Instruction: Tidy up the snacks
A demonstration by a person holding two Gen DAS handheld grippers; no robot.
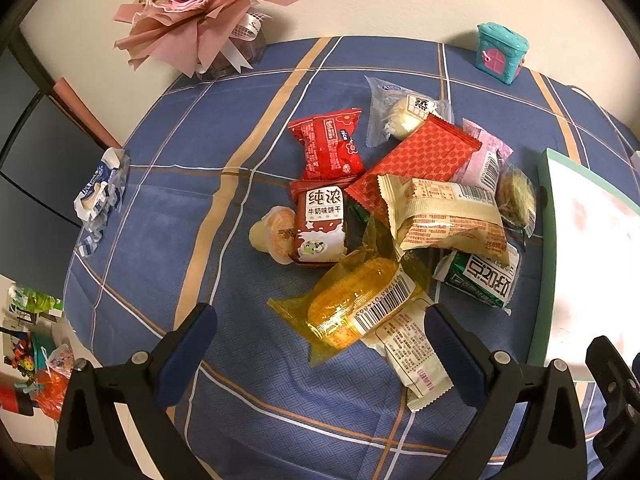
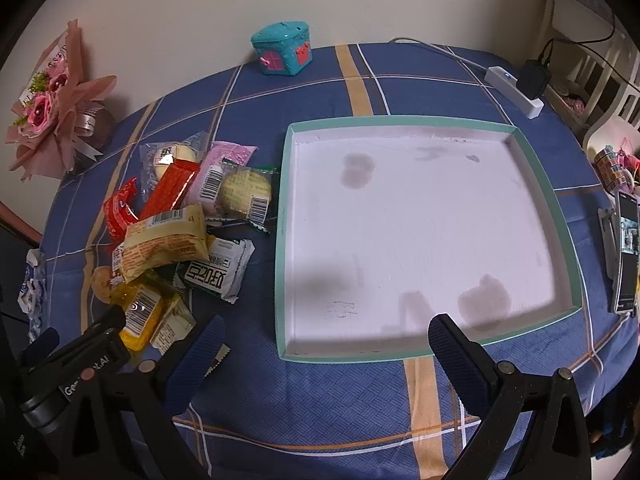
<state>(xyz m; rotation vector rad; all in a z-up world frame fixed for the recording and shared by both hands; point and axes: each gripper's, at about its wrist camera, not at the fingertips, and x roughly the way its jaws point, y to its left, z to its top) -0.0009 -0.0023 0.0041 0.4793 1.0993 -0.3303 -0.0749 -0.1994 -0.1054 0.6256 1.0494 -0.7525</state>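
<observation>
A: Blue plaid tablecloth (image 2: 320,400) covers the table against a cream wall. Log the fixed items first.

B: Left wrist view: pink paper bouquet (image 1: 192,20) at upper left, teal toy house (image 1: 502,52) at upper right, crumpled blue-and-white wrapper (image 1: 100,196) at the left edge of the cloth. Right wrist view: white power strip (image 2: 516,90) with a black adapter at upper right, phone (image 2: 626,256) at the right edge.

A: Snacks?

B: All in one heap (image 1: 400,208), centre of the left wrist view, centre left of the right wrist view, just beside the tray. On top lies a cream packet (image 1: 448,216) with a barcode. A red patterned sachet (image 1: 424,160) sits above it in frame, and a red milk-biscuit pack (image 1: 324,224) is to its left, touching a small jelly cup (image 1: 272,232). A green-and-white bar (image 1: 484,280) is lower right. Nearest the camera is a yellow transparent pack (image 1: 360,308), lying over a white sachet (image 1: 416,356).

A: Tray?

B: Shallow teal-rimmed tray (image 2: 536,184) with a white, stained floor fills the centre right of the right wrist view. No snack is in it.

A: Tools?

B: Left gripper (image 1: 320,328) is spread wide and holds nothing, with the yellow pack lying between its fingers. Right gripper (image 2: 326,340) is equally wide and holds nothing, poised over the tray's near rim.
</observation>
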